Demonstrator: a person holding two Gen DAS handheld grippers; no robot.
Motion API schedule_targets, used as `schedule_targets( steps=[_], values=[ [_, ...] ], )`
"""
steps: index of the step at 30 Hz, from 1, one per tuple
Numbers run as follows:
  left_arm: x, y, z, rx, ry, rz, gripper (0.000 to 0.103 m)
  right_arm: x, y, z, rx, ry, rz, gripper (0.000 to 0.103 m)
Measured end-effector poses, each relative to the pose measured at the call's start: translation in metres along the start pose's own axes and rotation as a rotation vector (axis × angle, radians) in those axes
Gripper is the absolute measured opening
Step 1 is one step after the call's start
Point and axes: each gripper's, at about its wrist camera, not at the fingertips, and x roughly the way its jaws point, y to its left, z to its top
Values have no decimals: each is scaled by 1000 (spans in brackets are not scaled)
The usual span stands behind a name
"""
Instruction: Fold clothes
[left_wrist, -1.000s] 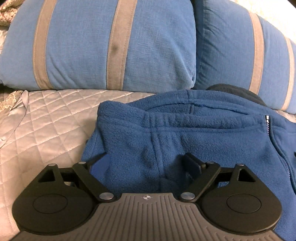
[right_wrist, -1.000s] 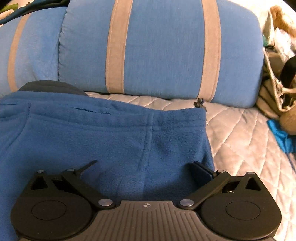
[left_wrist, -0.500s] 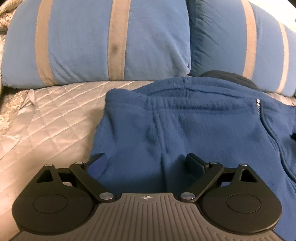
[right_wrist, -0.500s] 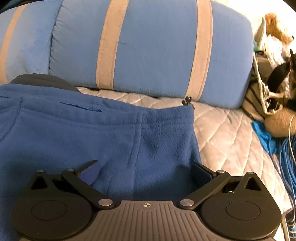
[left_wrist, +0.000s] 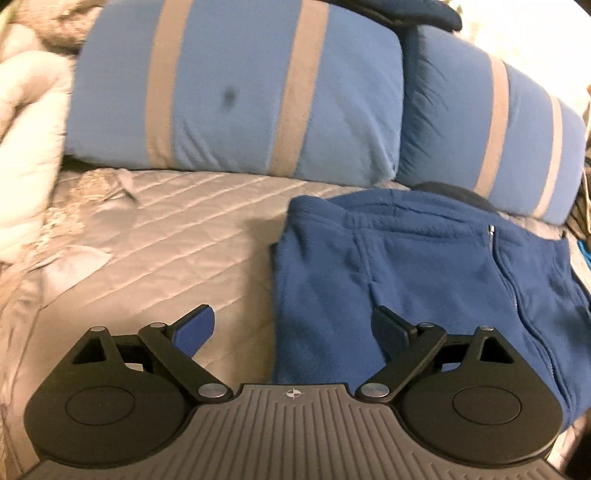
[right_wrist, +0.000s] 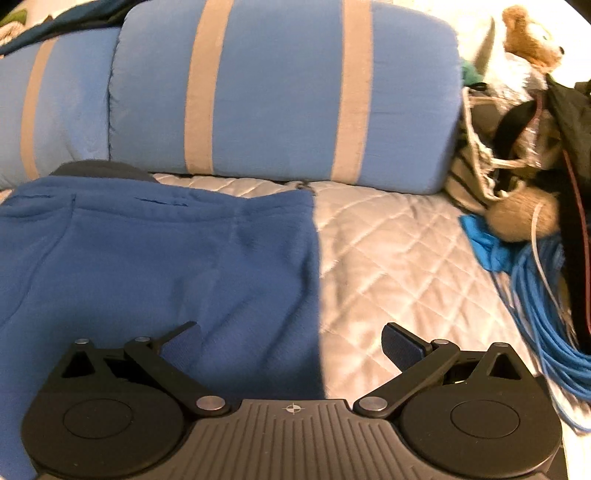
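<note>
Both of your tools are hovering with jaws spread wide, gripping nothing. Your left gripper (left_wrist: 293, 332) is straddling the left edge of the fleece (left_wrist: 424, 273), which is lying folded on the quilt (left_wrist: 166, 251) ahead of the jaws; your right gripper (right_wrist: 291, 345) is straddling its right edge. You are probably sitting between folds, so the next move is calling for pinching those edges and folding again.

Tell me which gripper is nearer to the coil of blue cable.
Right. The right gripper straddles the blue fleece's right edge, the blue cable just to its right. The left gripper straddles the fleece's opposite edge.
</note>
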Motion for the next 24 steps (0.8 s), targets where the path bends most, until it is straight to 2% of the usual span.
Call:
schedule_targets(
  steps=[4, 9, 13, 17, 21, 24],
  values=[
    [-20, 3, -1, -10, -31, 4, 93, -24, -13, -1, 55, -11, 27, 103],
    [-41, 5, 3, 1, -78, -15, 93, -57, -22, 1, 27, -45, 49, 103],
    [-37, 8, 1, 32, -85, -48, 93, -69, -34, 0, 31, -41, 65, 103],
    [-16, 18, -5, 15, -34, -60, 93, -63, -47, -3, 56, -24, 69, 103],
    [5, 29, -6, -13, 26, 1, 93, -47, -57, -2, 95, 13, 83, 103],
    [20, 41, -3, -45, 75, -10, 93, -32, -64, 0, 130, 49, 101, 103]
  ],
)
